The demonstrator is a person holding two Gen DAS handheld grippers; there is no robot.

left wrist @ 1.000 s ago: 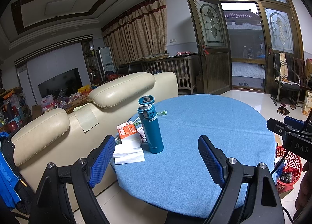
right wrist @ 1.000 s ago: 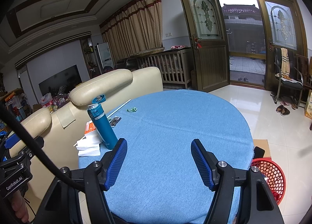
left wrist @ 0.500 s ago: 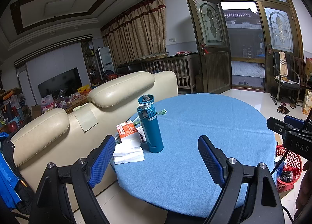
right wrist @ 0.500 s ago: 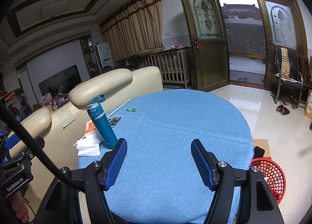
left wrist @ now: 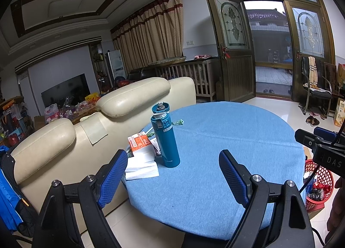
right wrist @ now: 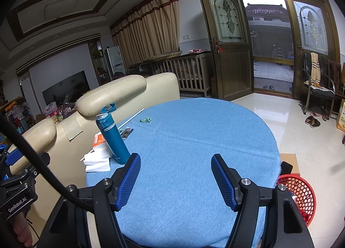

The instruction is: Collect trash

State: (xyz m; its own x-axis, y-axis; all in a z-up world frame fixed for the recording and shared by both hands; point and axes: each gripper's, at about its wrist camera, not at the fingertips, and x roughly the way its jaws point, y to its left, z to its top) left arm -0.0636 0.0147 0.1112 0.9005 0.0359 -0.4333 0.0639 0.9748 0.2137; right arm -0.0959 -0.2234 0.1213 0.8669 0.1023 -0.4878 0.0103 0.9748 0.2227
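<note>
A round table with a blue cloth (left wrist: pixel 226 140) (right wrist: pixel 194 140) stands ahead. On it lie a small green wrapper (left wrist: pixel 178 122) (right wrist: pixel 145 120), a dark wrapper (right wrist: pixel 126 132) and white folded paper (left wrist: pixel 141 165) (right wrist: pixel 98 160) near the left edge. A red mesh basket (left wrist: pixel 319 185) (right wrist: pixel 296 194) stands on the floor at the table's right, with trash in it. My left gripper (left wrist: pixel 173 174) is open and empty at the table's near edge. My right gripper (right wrist: pixel 175 176) is open and empty above the near part of the cloth.
A teal flask (left wrist: pixel 165 138) (right wrist: pixel 113 138) with its lid flipped open stands by an orange-and-white box (left wrist: pixel 139 141) (right wrist: pixel 98 140). A thin white stick (right wrist: pixel 131 119) lies at the left edge. A cream sofa (left wrist: pixel 90 131) backs onto the table. The door (right wrist: pixel 228 45) stands open.
</note>
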